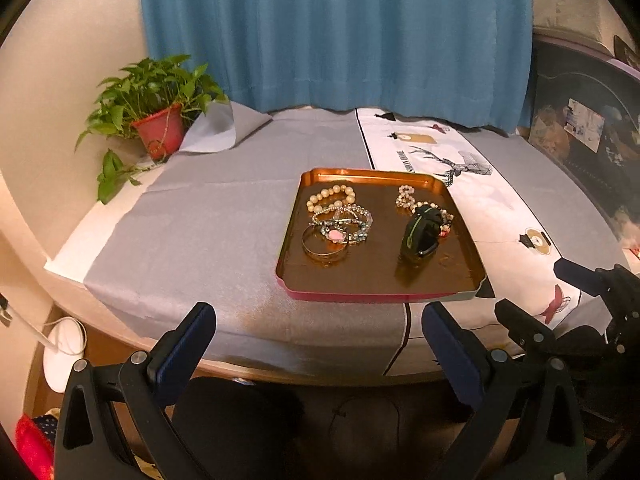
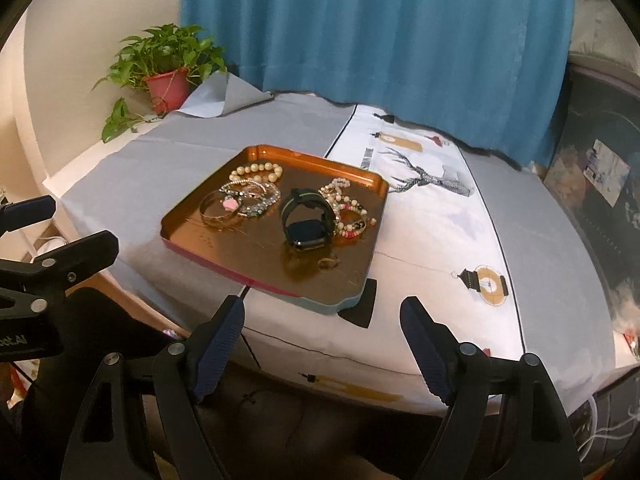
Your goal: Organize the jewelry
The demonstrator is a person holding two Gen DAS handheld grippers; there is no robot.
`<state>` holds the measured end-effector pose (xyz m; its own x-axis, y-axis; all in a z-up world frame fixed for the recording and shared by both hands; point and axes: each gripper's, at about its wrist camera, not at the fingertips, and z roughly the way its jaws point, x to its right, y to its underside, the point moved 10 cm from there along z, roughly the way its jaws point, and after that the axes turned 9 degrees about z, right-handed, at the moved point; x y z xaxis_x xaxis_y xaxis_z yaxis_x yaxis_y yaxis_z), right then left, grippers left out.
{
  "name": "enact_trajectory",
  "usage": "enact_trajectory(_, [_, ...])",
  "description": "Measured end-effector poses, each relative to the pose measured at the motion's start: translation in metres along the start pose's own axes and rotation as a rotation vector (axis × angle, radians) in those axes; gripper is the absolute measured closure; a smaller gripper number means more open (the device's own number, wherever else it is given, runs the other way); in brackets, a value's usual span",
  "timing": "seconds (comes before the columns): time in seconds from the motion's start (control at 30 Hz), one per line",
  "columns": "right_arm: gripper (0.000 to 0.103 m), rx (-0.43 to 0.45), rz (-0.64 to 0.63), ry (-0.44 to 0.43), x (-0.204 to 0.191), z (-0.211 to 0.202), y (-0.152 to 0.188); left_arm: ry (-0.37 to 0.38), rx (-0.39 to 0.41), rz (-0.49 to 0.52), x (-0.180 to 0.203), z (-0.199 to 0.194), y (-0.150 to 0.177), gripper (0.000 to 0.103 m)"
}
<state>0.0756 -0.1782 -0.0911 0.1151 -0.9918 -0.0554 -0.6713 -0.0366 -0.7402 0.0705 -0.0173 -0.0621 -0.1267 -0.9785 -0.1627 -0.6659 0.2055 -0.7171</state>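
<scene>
Surface: your table wears a grey cloth, with a white deer-print runner at 2 o'clock.
Tray: dead ahead at 12 o'clock, holding bracelets and a black watch.
Room: blue curtain behind; potted plant at 10 o'clock.
Left gripper: jaws spread wide, nothing between.
Right gripper: jaws apart, empty.

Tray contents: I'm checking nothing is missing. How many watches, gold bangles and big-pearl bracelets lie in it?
Watch: 1
Gold bangle: 1
Big-pearl bracelet: 1
Total: 3
The smaller beaded strands overlap too much to count.
</scene>
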Motion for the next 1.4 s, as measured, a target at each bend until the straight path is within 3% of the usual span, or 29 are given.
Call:
enact_trajectory(0.43, [0.022, 0.023, -0.003, -0.010, 0.001, -0.022, 0.002, -0.014, 0.016, 0.017, 0.007, -0.014, 0.002, 0.001])
enact_trajectory(1.4, [0.022, 0.012, -0.010, -0.011, 0.001, -0.028, 0.008, -0.016, 0.014, 0.016, 0.004, -0.018, 0.003, 0.000])
